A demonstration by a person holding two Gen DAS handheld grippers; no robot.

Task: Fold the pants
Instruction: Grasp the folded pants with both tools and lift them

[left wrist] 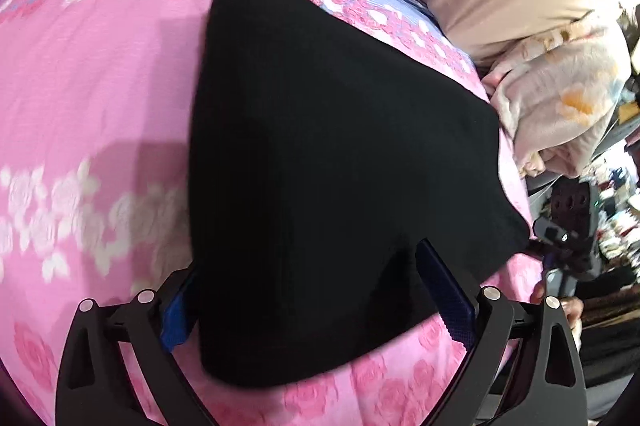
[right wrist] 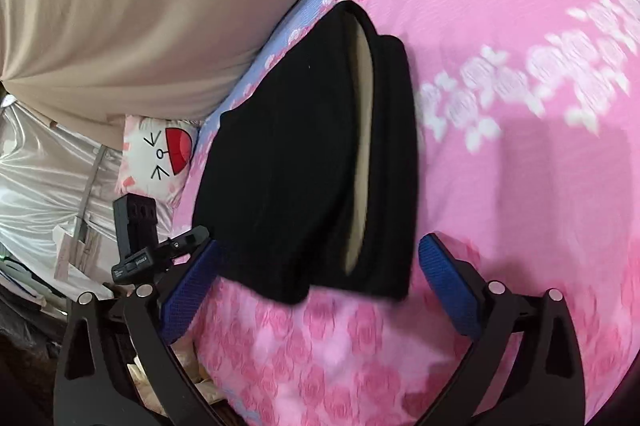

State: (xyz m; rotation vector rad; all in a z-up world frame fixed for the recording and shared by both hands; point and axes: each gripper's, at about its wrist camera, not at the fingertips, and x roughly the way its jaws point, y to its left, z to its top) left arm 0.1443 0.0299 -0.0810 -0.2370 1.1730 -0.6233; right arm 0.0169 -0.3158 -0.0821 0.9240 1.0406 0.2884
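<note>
Black pants (left wrist: 340,166), folded into a compact bundle, are lying on a pink rose-print bedspread (left wrist: 100,74), near its blue floral border.

Left gripper (left wrist: 312,290): jaws are being held wide. The near end of the bundle is lying between the blue pads (left wrist: 448,298); contact with the cloth cannot be told.

Right gripper (right wrist: 320,286): jaws are being held wide, nothing gripped. The bundle's near edge is sitting just ahead of the tips, slightly toward the left finger. A tan lining (right wrist: 362,146) is showing along a fold.
</note>
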